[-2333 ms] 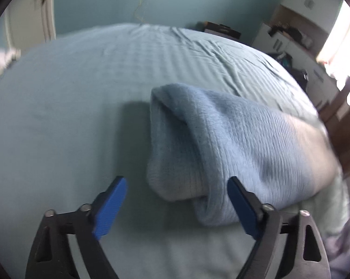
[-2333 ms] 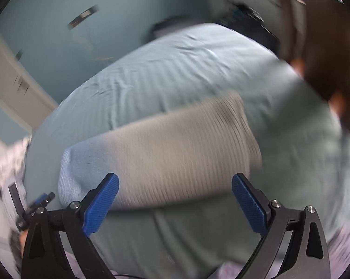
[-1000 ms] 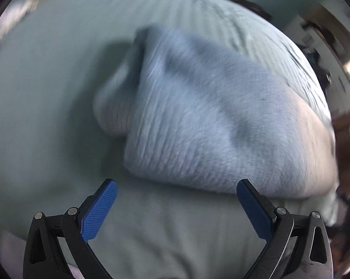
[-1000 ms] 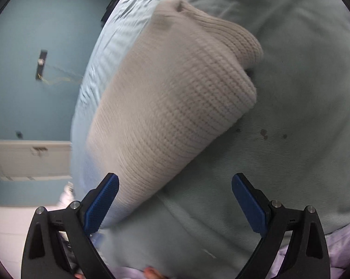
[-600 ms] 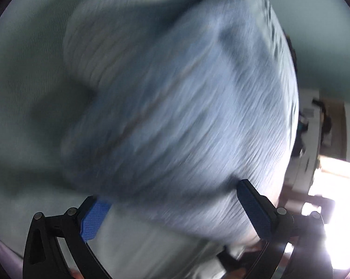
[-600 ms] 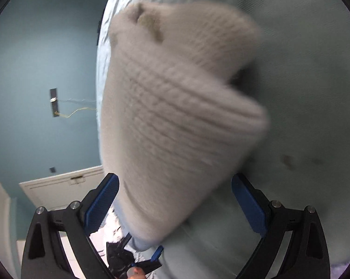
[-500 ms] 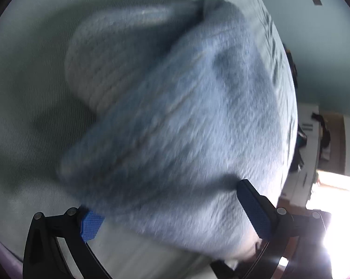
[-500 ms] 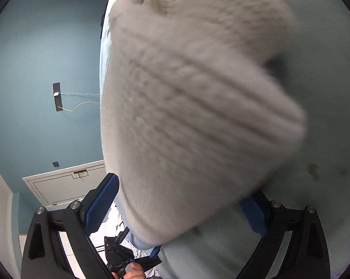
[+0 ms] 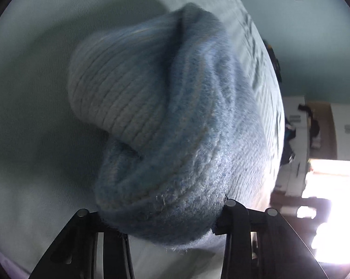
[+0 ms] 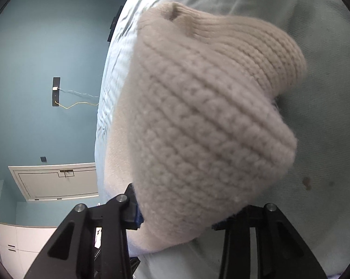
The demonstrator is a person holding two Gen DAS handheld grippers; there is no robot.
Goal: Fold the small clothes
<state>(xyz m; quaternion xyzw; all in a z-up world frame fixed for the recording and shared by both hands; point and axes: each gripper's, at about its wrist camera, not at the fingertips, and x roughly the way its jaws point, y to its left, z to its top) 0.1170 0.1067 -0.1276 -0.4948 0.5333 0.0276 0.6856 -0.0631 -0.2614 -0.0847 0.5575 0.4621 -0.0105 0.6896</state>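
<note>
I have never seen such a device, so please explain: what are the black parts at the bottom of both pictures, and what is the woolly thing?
No robot here: a person holds a two-finger gripper in each hand, each carrying a camera that looks along its fingers. One picture comes from the left gripper, the other from the right gripper. One knitted garment lies folded on a bed, blue at one end and cream at the other. Each gripper's jaws are closing on one end of it.

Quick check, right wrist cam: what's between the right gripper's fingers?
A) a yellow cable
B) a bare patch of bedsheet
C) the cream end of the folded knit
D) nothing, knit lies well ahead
C: the cream end of the folded knit bulges out from between the closing fingers of the right gripper, hiding most of both blue pads.
</note>
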